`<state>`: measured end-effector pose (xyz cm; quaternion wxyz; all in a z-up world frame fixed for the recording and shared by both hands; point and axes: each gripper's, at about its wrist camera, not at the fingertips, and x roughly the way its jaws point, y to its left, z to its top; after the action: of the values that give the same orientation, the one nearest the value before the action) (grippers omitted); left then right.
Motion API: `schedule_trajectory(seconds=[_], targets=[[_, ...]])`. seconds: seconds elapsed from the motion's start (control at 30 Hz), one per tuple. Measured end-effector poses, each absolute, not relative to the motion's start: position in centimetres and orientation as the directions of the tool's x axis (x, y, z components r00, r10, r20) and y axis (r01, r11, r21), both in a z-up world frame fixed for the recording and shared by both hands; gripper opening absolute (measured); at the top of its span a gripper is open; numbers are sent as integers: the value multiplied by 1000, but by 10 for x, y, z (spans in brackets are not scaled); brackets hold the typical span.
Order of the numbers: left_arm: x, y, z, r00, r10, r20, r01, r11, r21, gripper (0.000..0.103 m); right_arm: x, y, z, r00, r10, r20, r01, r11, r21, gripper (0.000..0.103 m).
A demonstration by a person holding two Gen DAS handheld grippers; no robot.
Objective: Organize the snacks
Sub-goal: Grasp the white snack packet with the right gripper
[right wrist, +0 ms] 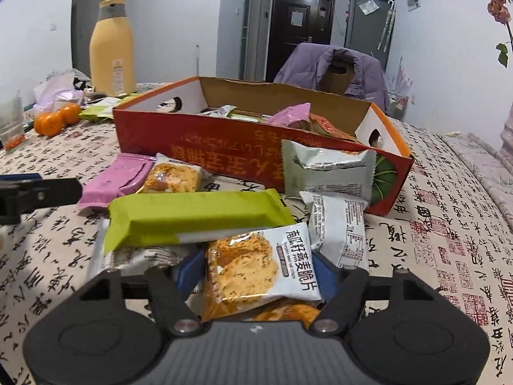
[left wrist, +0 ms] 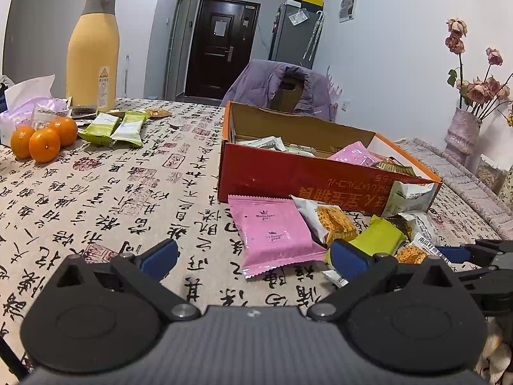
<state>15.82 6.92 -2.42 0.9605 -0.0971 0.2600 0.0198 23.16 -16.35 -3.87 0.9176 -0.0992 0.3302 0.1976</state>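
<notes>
A red and orange cardboard box (left wrist: pixel 307 176) (right wrist: pixel 198 147) holds several snack packets. In front of it lies a pile of loose packets: a pink one (left wrist: pixel 272 231) (right wrist: pixel 115 176), a green one (left wrist: pixel 378 235) (right wrist: pixel 195 218), and white oat crisp packets (left wrist: pixel 333 216). My left gripper (left wrist: pixel 253 256) is open and empty, low over the tablecloth left of the pile. My right gripper (right wrist: pixel 256 272) has its jaws on either side of a white oat crisp packet (right wrist: pixel 259 266) at the near end of the pile. It also shows at the right edge of the left wrist view (left wrist: pixel 481 250).
A yellow thermos (left wrist: pixel 93 48) stands at the far left with three oranges (left wrist: pixel 41 141), two green packets (left wrist: pixel 112 128) and tissues. A chair with a purple jacket (left wrist: pixel 282 86) is behind the table. A vase of flowers (left wrist: pixel 465 128) stands far right.
</notes>
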Motion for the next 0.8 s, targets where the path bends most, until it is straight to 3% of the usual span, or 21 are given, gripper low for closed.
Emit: schedule_trajectory(seconds=[0.5, 0.6, 0.8], targets=[[158, 68, -24, 861, -4, -508, -96, 981, -171, 103, 203, -187, -25, 814, 318, -485, -369, 929, -10, 20], [158, 68, -24, 860, 1, -510, -100, 981, -166, 103, 199, -191, -22, 835, 316, -451, -354, 935, -1, 13], [159, 67, -25, 855, 12, -518, -107, 982, -154, 103, 194, -200, -20, 866, 298, -402, -315, 949, 26, 13]])
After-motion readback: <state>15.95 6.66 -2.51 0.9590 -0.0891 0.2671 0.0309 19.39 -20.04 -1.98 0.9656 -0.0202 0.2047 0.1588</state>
